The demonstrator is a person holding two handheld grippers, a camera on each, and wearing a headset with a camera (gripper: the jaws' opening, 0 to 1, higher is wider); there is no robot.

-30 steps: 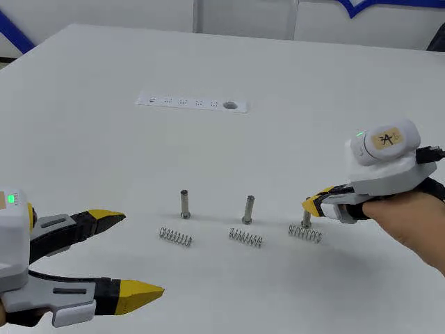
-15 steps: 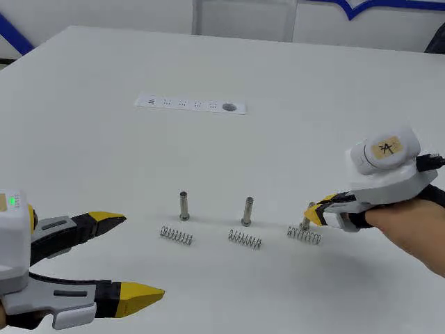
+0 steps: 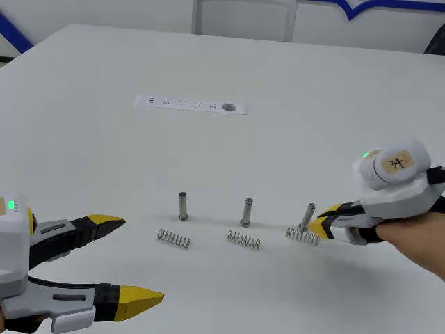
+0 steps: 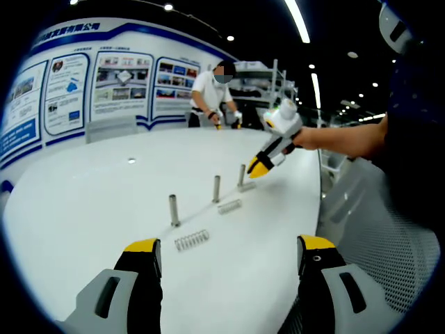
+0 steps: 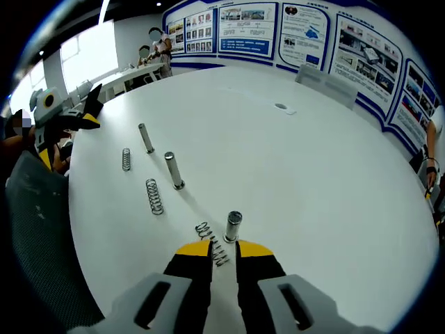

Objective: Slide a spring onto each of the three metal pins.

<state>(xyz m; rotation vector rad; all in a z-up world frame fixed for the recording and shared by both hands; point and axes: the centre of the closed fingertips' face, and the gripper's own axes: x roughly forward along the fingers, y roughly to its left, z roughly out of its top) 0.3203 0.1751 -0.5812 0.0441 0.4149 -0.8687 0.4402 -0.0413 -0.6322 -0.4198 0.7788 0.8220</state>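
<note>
Three short metal pins stand in a row on the white table: left pin [image 3: 183, 206], middle pin [image 3: 247, 211], right pin [image 3: 307, 216]. One spring lies flat in front of each: left spring [image 3: 173, 239], middle spring [image 3: 243, 240], right spring [image 3: 302, 236]. My right gripper [image 3: 321, 226] is low at the right spring's right end, beside the right pin [image 5: 233, 226]. In the right gripper view its jaws stand a narrow gap apart, with the near end of that spring [image 5: 212, 243] in the gap. My left gripper [image 3: 128, 259] is wide open at the bottom left, holding nothing, short of the left spring [image 4: 192, 240].
A white power strip [image 3: 191, 104] lies flat farther back on the table [image 3: 104, 153]. A chair back [image 3: 243, 17] stands at the far edge. A person [image 4: 212, 97] works at another bench in the background.
My right gripper has dropped from the top of the right pin down to the table at the right spring's end. The left gripper, pins and springs have stayed put.
</note>
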